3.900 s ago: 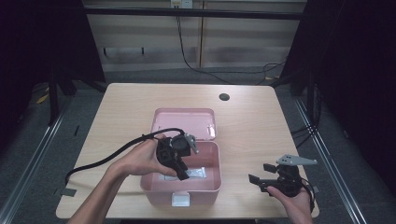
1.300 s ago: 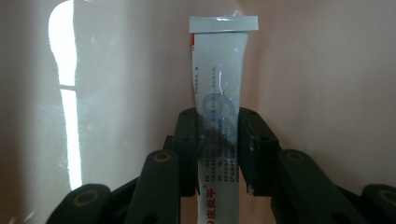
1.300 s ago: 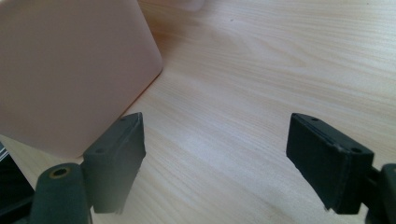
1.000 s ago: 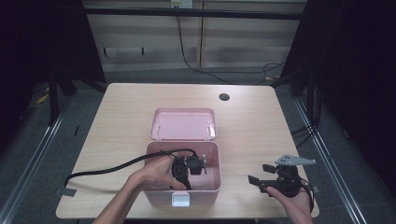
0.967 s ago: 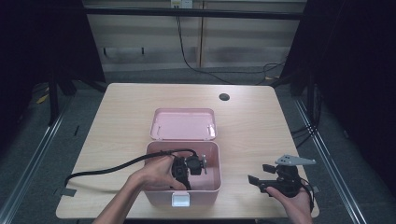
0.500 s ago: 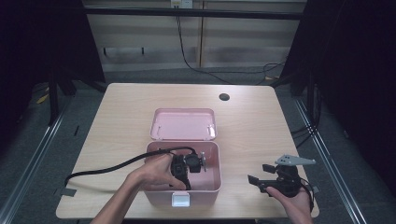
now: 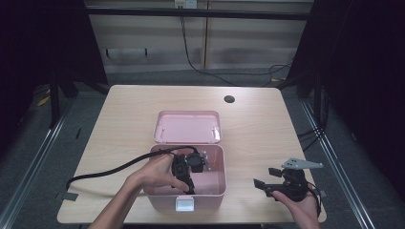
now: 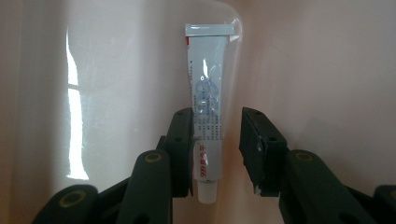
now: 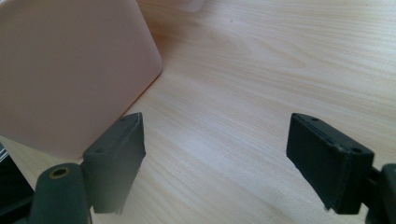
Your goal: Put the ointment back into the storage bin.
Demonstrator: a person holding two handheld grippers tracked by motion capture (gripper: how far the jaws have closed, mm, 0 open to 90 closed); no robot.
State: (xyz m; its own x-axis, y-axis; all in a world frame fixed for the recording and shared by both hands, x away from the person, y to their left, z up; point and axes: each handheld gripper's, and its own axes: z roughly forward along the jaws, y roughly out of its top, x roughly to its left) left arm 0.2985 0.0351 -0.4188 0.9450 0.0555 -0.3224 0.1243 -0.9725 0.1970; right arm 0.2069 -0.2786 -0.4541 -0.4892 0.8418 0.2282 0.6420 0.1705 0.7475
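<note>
Down inside the pink box (image 7: pixel 210 183) on the counter (image 7: pixel 119 124), the left gripper (image 8: pixel 217 140) has its fingers (image 8: pixel 180 140) just easing apart around a white tube (image 8: pixel 206 93): one finger touches the tube's side, the other stands clear of it with a gap, so the tube lies loose on the box floor, cap end towards the gripper. The box's lid (image 7: pixel 186 127) lies flat just behind the box. To the right of the box, the right gripper (image 7: pixel 267 182) hovers over bare counter with its fingers (image 9: pixel 116 161) spread wide and nothing between them.
</note>
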